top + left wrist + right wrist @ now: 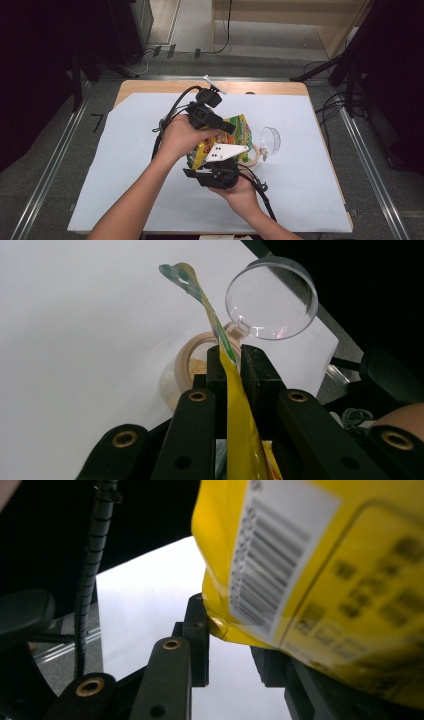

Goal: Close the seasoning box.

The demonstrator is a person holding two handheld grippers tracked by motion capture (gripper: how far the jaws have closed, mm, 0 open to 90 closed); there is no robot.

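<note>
Snack bag (235, 131), yellow with green print and a barcode panel, hangs in the air above the middle of the white table cover (125, 165), gripped from two sides. Its flattened top edge runs up between the jaws of the left gripper (231, 365), which are clamped tight on it, the foil standing up past the fingertips in the left gripper view. The right gripper (232, 645) has the bag's lower corner between its jaws and is closed on it; the bag's bulk hides the far jaw in the right gripper view, so the pad contact there cannot be seen fully. In the high view the left hand (182, 135) holds its gripper over the bag, and the right hand (242, 192) holds the other from the near side. Directly beneath the bag sits a round jar (192, 372) with a pale wooden-looking rim and light granules inside. Just beside it, towards the table's right edge, rests a clear plastic scoop (270, 140).
</note>
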